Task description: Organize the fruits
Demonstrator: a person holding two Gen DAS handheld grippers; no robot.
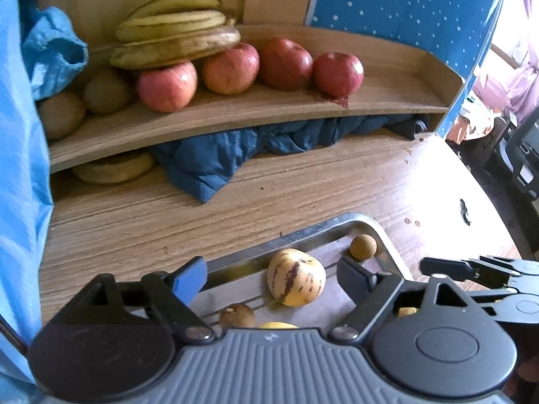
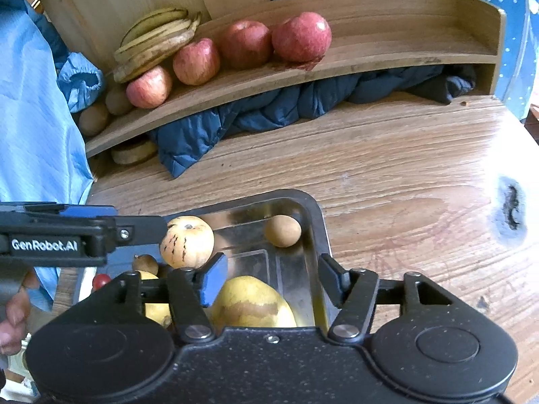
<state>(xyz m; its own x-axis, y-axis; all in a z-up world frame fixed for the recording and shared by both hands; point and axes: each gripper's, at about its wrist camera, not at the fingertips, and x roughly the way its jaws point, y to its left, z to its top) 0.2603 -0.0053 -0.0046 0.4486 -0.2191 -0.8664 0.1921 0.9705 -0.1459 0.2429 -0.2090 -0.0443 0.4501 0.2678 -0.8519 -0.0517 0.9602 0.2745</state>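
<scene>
A metal tray (image 1: 303, 232) (image 2: 313, 208) sits on the wooden table. In it lie a striped cream melon (image 1: 296, 277) (image 2: 187, 242), a yellow pear (image 2: 251, 303) and small brown round fruits (image 1: 363, 245) (image 2: 282, 230). My left gripper (image 1: 271, 277) is open, its pads standing either side of the melon without touching it. My right gripper (image 2: 273, 279) is open just above the pear, gripping nothing. On the wooden shelf (image 1: 269, 114) (image 2: 370, 60) behind are red apples (image 1: 286, 64) (image 2: 301, 37), bananas (image 1: 175, 30) (image 2: 158, 40) and kiwis (image 1: 106, 91).
A dark blue jacket (image 1: 209, 158) (image 2: 269, 107) is stuffed under the shelf and spills onto the table. A light blue sleeve (image 1: 20, 168) (image 2: 33, 118) fills the left side. A hand (image 2: 13, 313) holds the left gripper. Bare tabletop (image 2: 404, 185) lies right of the tray.
</scene>
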